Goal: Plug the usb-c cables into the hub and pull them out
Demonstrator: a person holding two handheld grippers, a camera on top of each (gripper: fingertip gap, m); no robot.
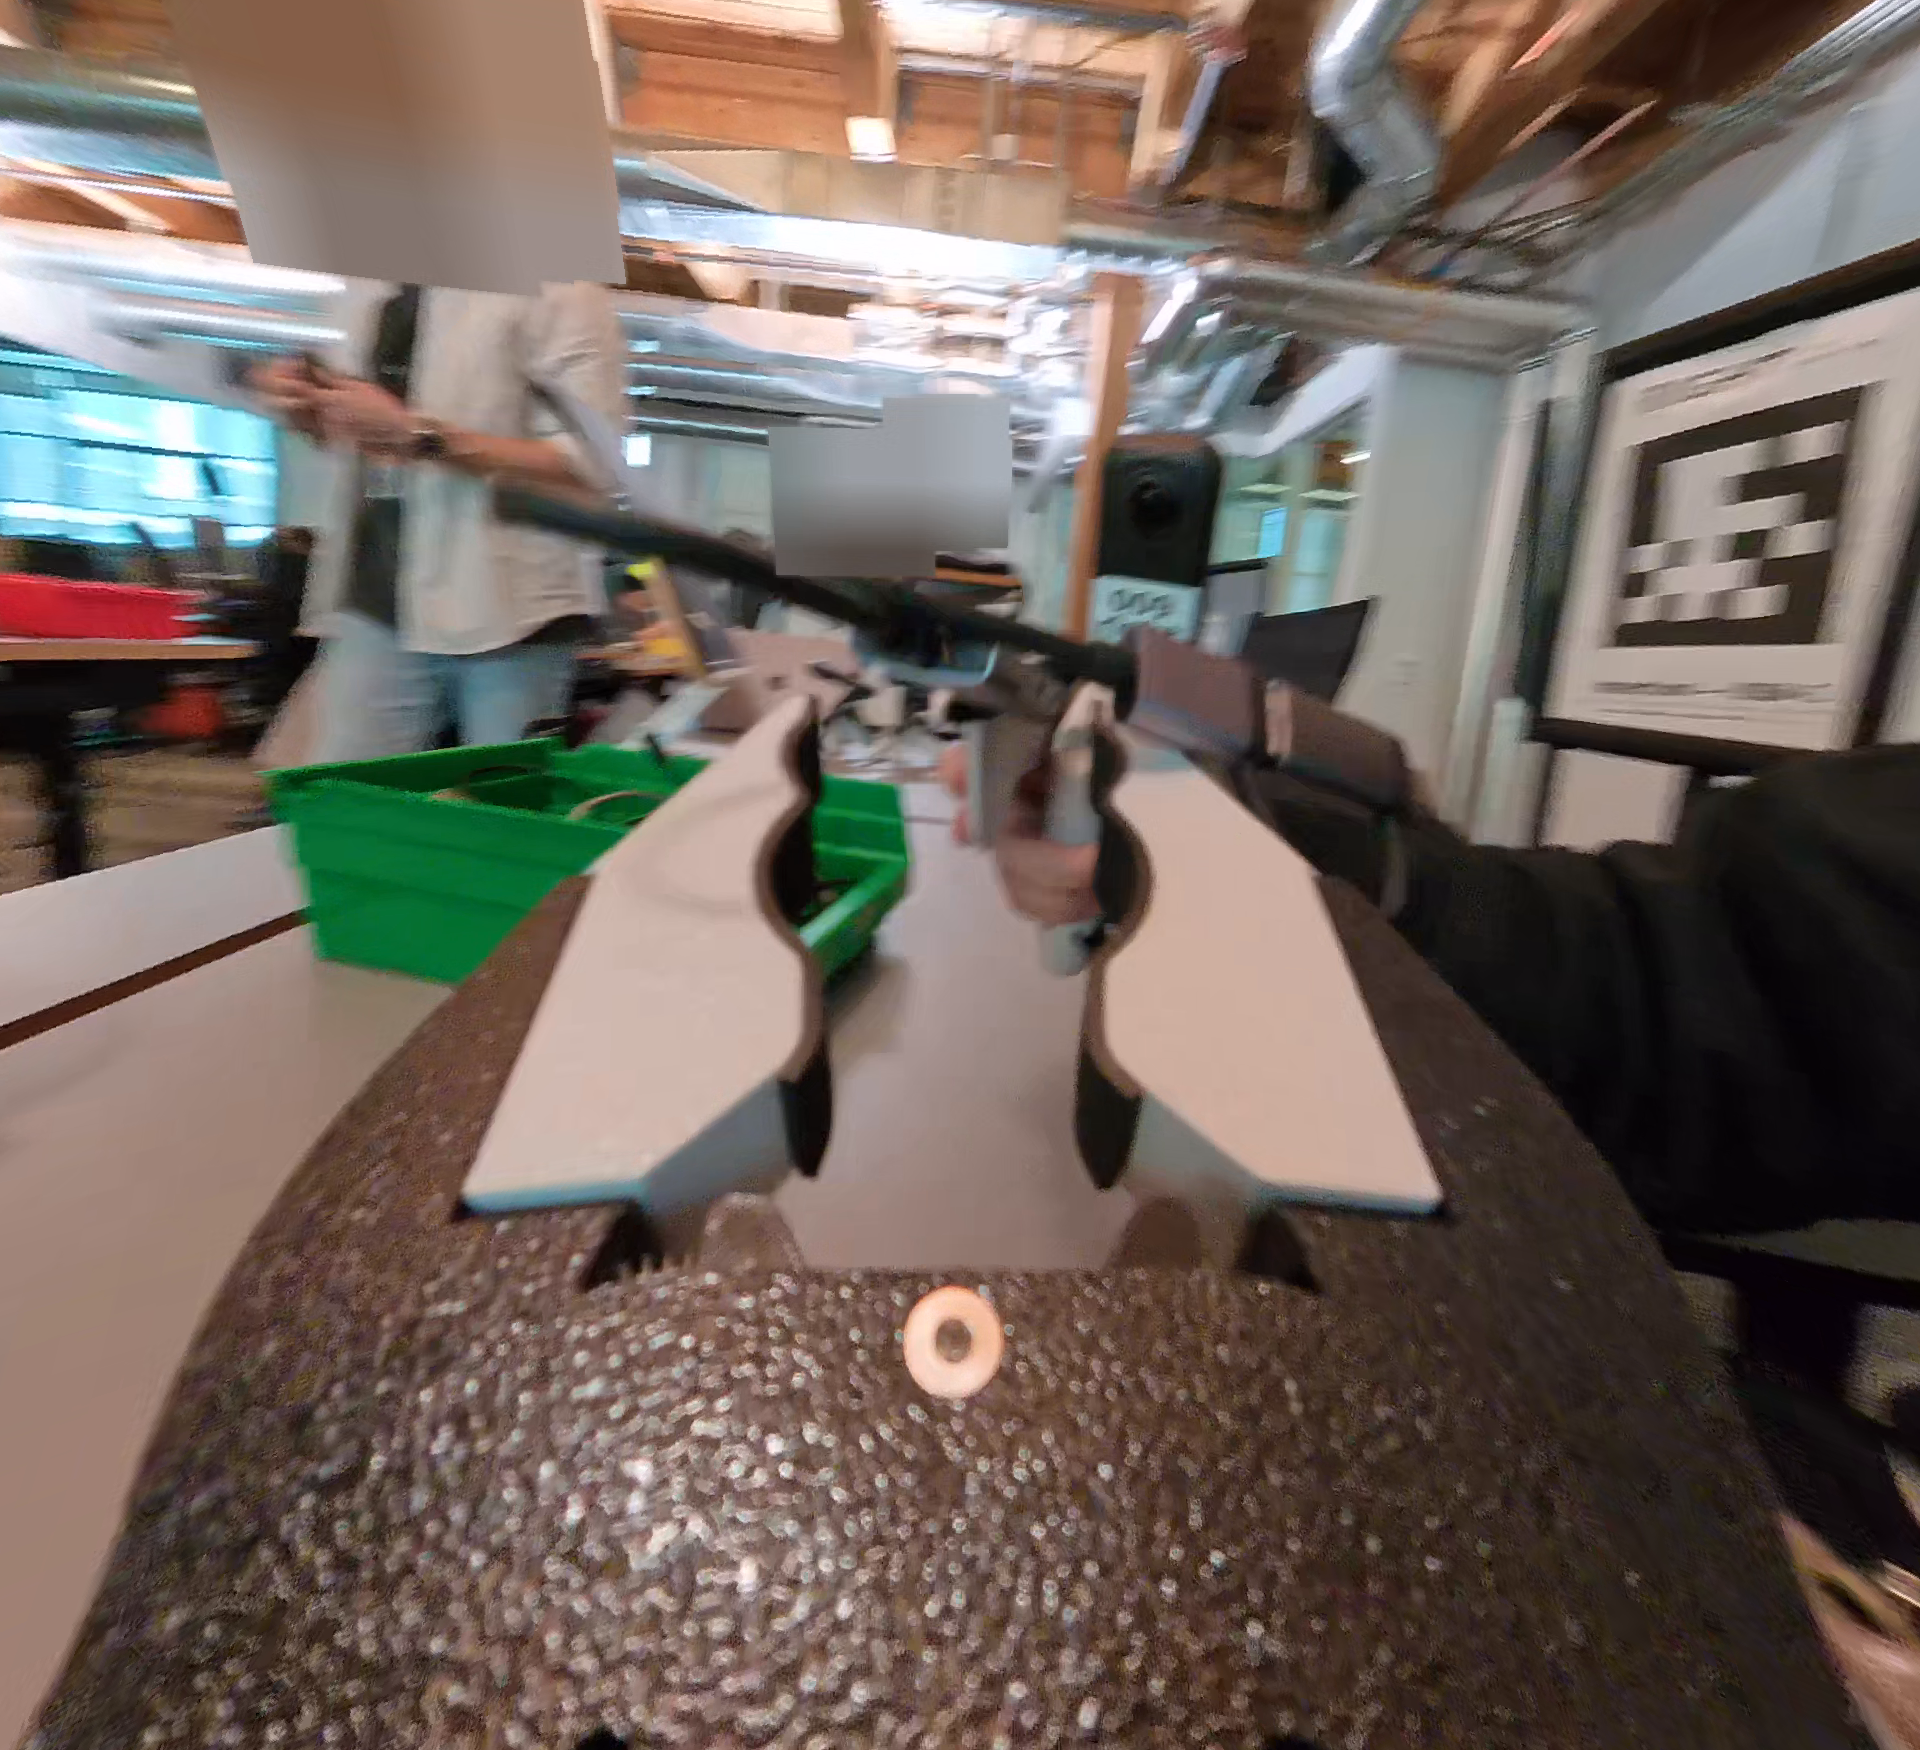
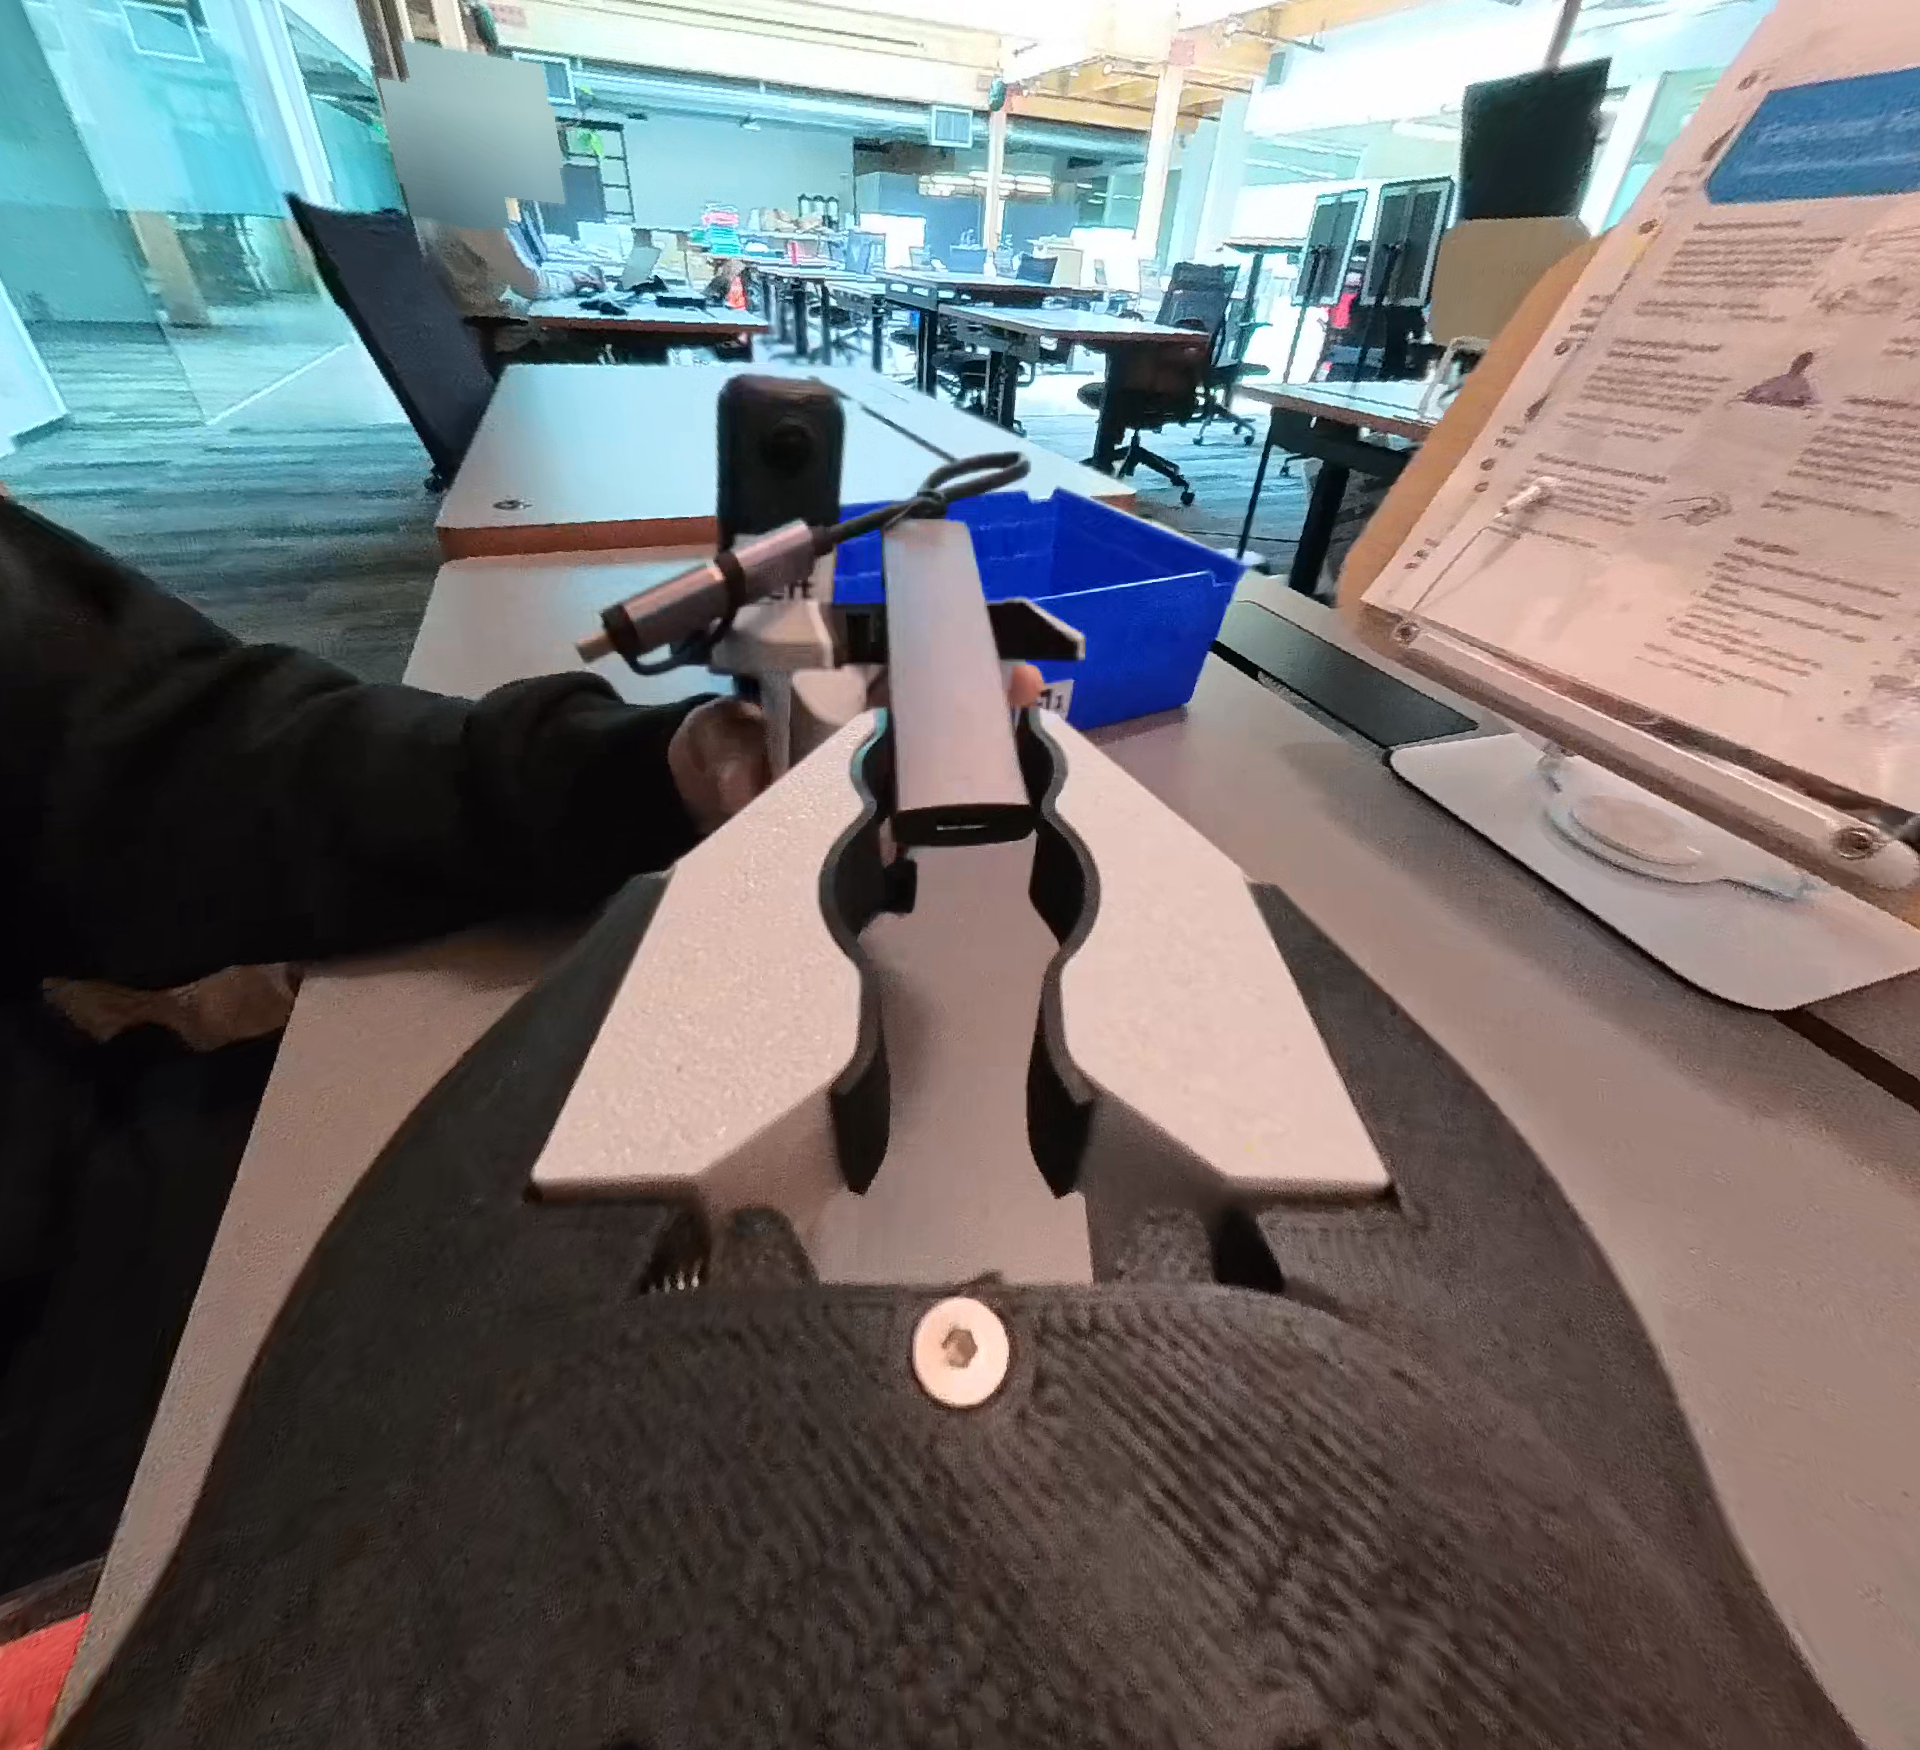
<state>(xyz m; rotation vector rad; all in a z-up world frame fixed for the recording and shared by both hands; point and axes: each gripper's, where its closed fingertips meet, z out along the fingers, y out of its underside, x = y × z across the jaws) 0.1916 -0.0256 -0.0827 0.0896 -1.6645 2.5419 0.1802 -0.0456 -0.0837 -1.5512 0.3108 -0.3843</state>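
clamps the grey hub (image 2: pixel 940 661) in the right claw (image 2: pixel 956 755), jaws pressed on its two long flanks near the end closer to the lens. holds it in the air above the bench (image 2: pixel 1455 869), long axis running straight out along the fingers, so that one open port (image 2: pixel 961 827) faces back at the camera and the thin dark cable (image 2: pixel 935 495) leaves the far end, loops over the blue bin (image 2: pixel 1122 599) and returns to a grey plug (image 2: pixel 665 604) whose tip points toward the left of that view. shows the left claw (image 1: pixel 940 724) apart, with nothing between the jaws but bare bench. sets the left claw opposite the right one, nose to nose, near the hub's far end and so the nearer of the two to the plug. judges that the coming move turns on this: plug lying crosswise to the hub and off to one side of the open jaws, needing a sideways shift before any closing across its body. cannot tell whether the plug rests on the left tool or merely hangs beside it. gives, in the right wrist view, the sharp picture of hub, port and plug. gives, in the left wrist view, only a blurred brownish bar and a dark cable crossing ahead of the fingertips, yet shows what the other cannot: the gap between the left jaws and its emptiness. adds a green bin (image 1: pixel 416 869) on the bench, well apart.
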